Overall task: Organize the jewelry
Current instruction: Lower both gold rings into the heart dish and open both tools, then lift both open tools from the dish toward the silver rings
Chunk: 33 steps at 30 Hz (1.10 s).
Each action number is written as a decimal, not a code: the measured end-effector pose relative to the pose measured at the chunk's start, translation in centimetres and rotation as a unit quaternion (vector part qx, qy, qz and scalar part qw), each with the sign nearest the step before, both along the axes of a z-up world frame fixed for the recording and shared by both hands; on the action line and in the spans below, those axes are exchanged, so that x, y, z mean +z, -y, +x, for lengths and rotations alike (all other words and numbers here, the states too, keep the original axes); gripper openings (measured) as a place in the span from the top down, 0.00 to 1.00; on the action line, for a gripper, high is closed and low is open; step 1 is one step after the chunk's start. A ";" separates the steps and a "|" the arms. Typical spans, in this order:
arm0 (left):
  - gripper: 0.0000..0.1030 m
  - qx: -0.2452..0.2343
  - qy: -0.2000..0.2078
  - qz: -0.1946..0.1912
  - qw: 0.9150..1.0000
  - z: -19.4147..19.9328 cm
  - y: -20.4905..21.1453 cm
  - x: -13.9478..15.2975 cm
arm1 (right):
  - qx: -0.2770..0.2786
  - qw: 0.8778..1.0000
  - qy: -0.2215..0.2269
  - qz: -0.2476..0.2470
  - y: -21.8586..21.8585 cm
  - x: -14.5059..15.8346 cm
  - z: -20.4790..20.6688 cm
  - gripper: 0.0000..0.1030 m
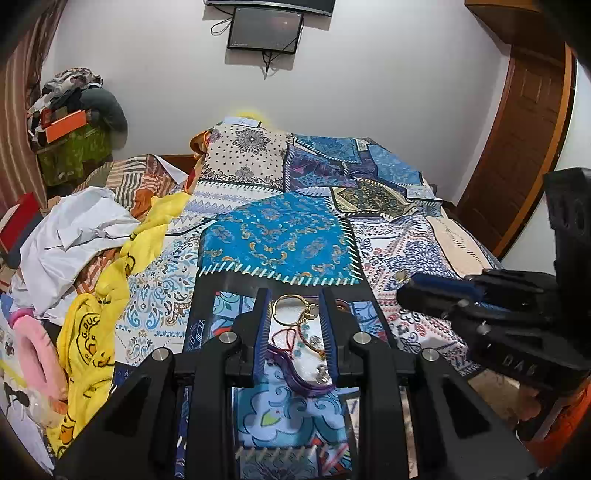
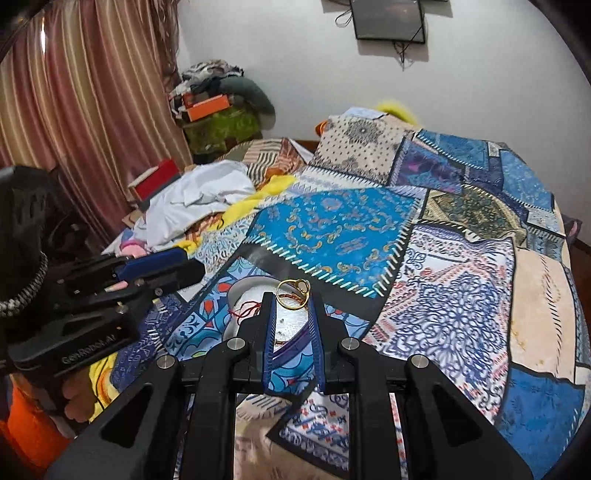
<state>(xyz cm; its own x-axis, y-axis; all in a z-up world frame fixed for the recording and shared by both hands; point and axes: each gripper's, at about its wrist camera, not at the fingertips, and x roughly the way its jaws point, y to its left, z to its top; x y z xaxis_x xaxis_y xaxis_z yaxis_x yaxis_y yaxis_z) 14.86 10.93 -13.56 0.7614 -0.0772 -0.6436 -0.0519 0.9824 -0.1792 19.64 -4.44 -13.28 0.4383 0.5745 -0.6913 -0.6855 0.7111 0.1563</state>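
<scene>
My right gripper [image 2: 292, 295] is shut on a gold ring [image 2: 293, 291], held at the fingertips above a white dish [image 2: 240, 291] on the bed. The dish holds a red cord bracelet [image 2: 248, 307] and small pieces. In the left wrist view my left gripper [image 1: 294, 295] is open just above the jewelry pile: a gold bangle [image 1: 290, 309], a beaded bracelet [image 1: 310, 339], a red cord [image 1: 284, 338] and a purple cord [image 1: 295, 376] lie between its fingers. The right gripper [image 1: 413, 291] shows at the right there; the left gripper [image 2: 184, 266] shows at the left in the right wrist view.
A patchwork blue quilt [image 1: 284, 240] covers the bed. White cloth [image 1: 74, 229], a yellow duck-print garment [image 1: 88, 332] and a pink item [image 1: 37, 343] lie heaped on the left. A red box [image 2: 159, 181], striped curtain [image 2: 92, 92], wall screen [image 1: 264, 29] and wooden door [image 1: 524, 129] surround it.
</scene>
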 end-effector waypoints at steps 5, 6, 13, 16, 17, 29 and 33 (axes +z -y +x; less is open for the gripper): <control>0.76 -0.003 -0.013 -0.014 1.000 1.3 -0.8 -1.2 | 0.013 0.999 -0.020 -0.022 -1.9 -1.7 1.1 0.85; 0.76 -0.004 -0.018 -0.017 1.000 1.7 -0.9 -1.6 | 0.016 0.999 -0.025 -0.027 -2.3 -2.1 1.3 0.85; 0.76 -0.022 -0.052 -0.035 0.998 3.9 -1.3 -3.9 | 0.029 0.997 -0.051 -0.056 -3.6 -4.1 2.1 0.85; 0.76 -0.027 -0.059 -0.038 0.997 4.5 -1.1 -4.5 | 0.030 0.996 -0.054 -0.062 -3.8 -4.6 2.3 0.85; 0.76 -0.028 -0.060 -0.038 0.997 4.7 -1.1 -4.6 | 0.030 0.996 -0.055 -0.063 -3.8 -4.7 2.3 0.85; 0.74 -0.030 -0.066 -0.025 0.997 4.5 -0.8 -4.2 | 0.028 0.996 -0.048 -0.076 -4.1 -5.1 2.3 0.84; 0.70 -0.022 -0.059 -0.025 0.998 3.8 -1.2 -3.4 | 0.034 0.995 -0.038 -0.089 -4.5 -5.1 1.9 0.84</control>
<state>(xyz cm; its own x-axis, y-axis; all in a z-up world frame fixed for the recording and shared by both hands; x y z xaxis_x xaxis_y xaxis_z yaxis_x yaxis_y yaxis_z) 18.67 12.12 -16.93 0.6756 -0.1426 -0.7233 -0.0330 0.9743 -0.2229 21.56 0.03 -18.34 0.3452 0.4674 -0.8139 -0.7242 0.6842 0.0858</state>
